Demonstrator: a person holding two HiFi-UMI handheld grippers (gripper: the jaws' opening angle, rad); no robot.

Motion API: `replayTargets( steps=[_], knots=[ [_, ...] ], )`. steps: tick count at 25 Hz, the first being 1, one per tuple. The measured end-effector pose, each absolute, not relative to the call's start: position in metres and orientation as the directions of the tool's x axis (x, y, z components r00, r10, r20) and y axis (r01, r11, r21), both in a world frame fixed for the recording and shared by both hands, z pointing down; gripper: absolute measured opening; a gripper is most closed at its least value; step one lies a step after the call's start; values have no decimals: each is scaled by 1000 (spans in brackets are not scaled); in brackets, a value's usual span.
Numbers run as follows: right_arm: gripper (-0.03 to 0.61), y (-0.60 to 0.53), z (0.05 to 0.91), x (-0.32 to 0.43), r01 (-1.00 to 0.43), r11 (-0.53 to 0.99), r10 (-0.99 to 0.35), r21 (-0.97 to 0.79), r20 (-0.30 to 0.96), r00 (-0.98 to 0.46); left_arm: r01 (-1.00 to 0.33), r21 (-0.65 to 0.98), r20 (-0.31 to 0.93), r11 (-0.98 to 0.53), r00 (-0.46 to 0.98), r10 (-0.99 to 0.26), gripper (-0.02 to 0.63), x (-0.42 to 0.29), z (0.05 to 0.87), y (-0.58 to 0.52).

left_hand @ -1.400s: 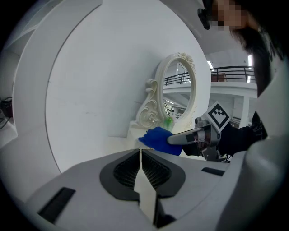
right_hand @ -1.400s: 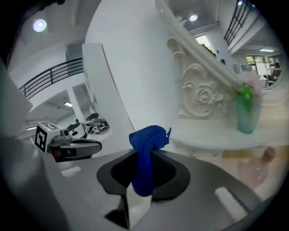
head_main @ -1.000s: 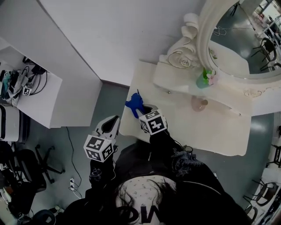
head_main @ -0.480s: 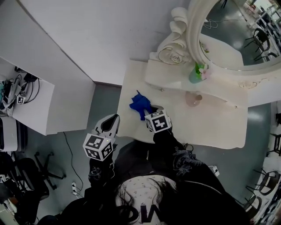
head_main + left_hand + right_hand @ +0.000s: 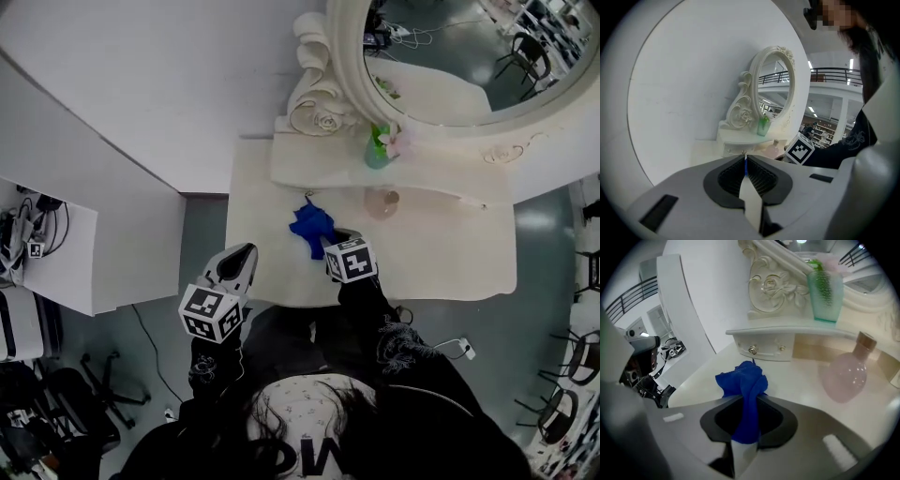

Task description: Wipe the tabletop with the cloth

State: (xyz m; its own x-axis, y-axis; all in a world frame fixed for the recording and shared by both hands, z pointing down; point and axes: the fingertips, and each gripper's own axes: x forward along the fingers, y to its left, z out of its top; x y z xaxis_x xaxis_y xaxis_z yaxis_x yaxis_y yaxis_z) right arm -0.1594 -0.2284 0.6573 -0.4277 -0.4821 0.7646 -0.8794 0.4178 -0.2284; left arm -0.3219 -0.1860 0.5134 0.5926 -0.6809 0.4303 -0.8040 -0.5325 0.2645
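Cloth on the surface before the mirror
The right gripper clamped the cloth against the surface; the left gripper, clenched empty, hung farther from the mirror.

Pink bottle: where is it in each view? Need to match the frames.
Head view: pink bottle, above centre, just below the green vase.
Left gripper view: bottle, small, near centre, lower right of the vase.
Right gripper view: bottle, right side, below the vase.
Shared landmark: the vase, in all three views.
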Motion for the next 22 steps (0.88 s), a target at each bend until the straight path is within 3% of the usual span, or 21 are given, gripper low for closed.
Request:
replayTargets(
  steps=[22],
  knots=[
    [83,-200,659,94,-955,193,-548,-226,783,-296,-708,238,455,-665,686,-567,-6,-129,501,-180]
  ],
)
